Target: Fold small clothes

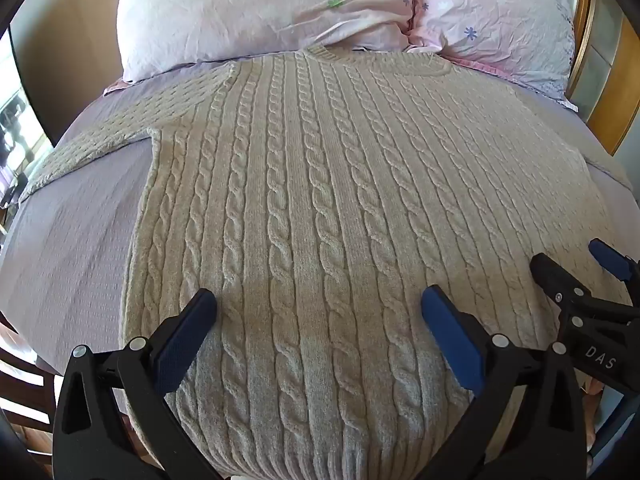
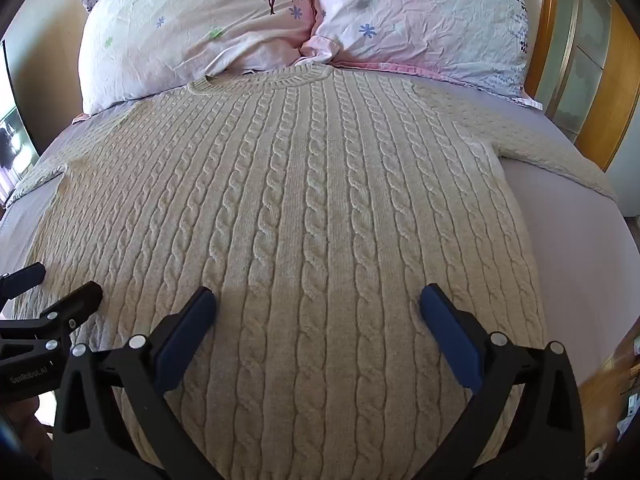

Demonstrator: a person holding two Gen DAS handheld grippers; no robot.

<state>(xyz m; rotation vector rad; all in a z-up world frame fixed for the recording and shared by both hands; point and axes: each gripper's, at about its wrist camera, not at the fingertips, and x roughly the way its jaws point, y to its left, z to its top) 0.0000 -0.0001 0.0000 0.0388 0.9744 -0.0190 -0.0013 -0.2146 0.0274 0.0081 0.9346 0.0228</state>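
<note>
Nearest the lens in each wrist view, two black fingers with blue pads stand spread wide with nothing between them: the left gripper (image 1: 319,312) and the right gripper (image 2: 318,312) are both released, hovering over the lower part of a beige cable-knit sweater (image 1: 320,200). The sweater lies flat and face up on a bed covered with a pale lilac sheet (image 1: 72,240), its ribbed round neckline (image 2: 276,78) pointing toward the head of the bed and its hem toward the cameras. One sleeve stretches out sideways over the sheet at the left (image 1: 92,140), the other at the right (image 2: 540,148). The two grippers hang side by side above the hem area; whether their fingertips touch the knit cannot be told. The right gripper shows at the right edge of the left wrist view (image 1: 576,268), likewise spread. Two rumpled pink pillows printed with small flowers and a tree (image 2: 192,32) (image 2: 424,24) lie just beyond the neckline, and a wooden headboard frame (image 2: 548,28) rises beside them.
</note>
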